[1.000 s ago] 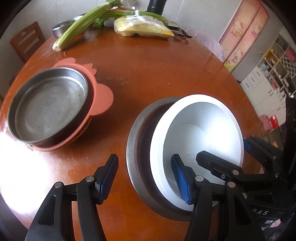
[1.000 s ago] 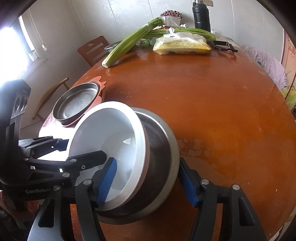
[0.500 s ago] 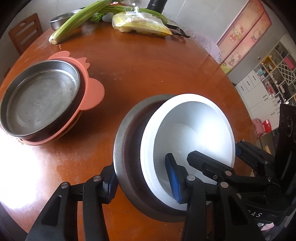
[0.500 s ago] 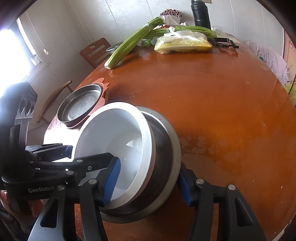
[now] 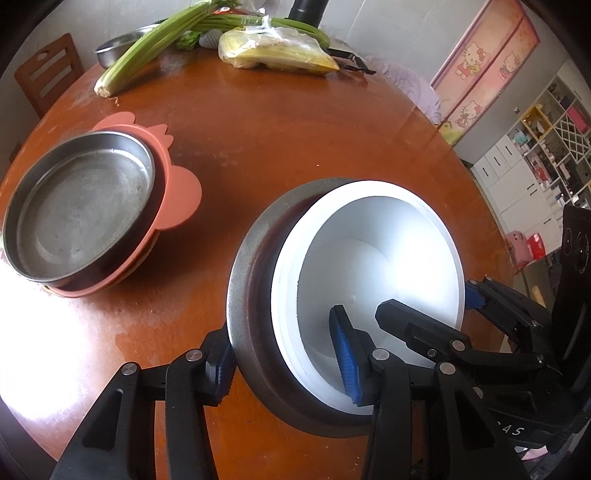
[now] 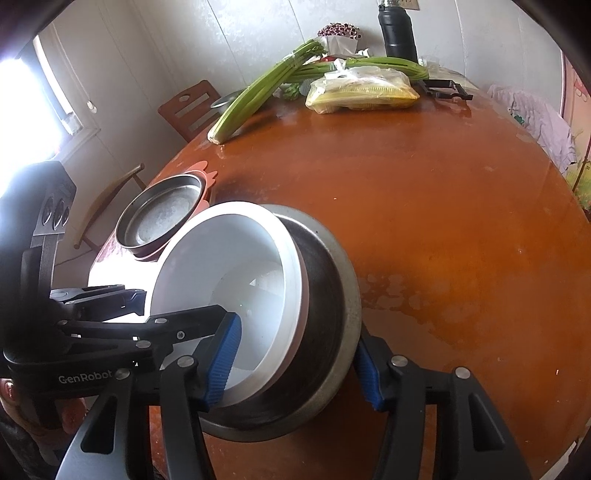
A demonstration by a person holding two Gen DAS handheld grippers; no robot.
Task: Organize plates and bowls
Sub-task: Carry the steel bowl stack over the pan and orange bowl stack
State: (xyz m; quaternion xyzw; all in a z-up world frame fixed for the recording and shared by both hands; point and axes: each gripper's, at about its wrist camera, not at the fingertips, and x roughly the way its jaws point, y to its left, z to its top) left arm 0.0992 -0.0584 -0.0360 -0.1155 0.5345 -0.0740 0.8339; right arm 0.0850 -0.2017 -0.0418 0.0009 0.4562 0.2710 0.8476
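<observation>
A white bowl (image 5: 373,266) sits tilted inside a steel bowl (image 5: 247,280) near the table's front edge; they also show in the right wrist view as the white bowl (image 6: 229,266) and the steel bowl (image 6: 332,295). My left gripper (image 5: 284,362) straddles both rims, one finger outside the steel wall, one inside the white bowl, touching. My right gripper (image 6: 299,362) straddles the same stack from the other side. A steel plate (image 5: 77,206) rests on a pink plate (image 5: 184,192) at the left.
The round brown table (image 5: 277,129) carries celery stalks (image 5: 147,51), a bag of yellow noodles (image 5: 273,55), a small steel bowl (image 5: 114,44) and a black bottle (image 6: 397,33) at the far side. A wooden chair (image 5: 44,77) stands behind the table at the left.
My left gripper moved forward and closed, from open beside the stack to clamping both bowl rims. The right gripper closed in tighter on the stack's other side.
</observation>
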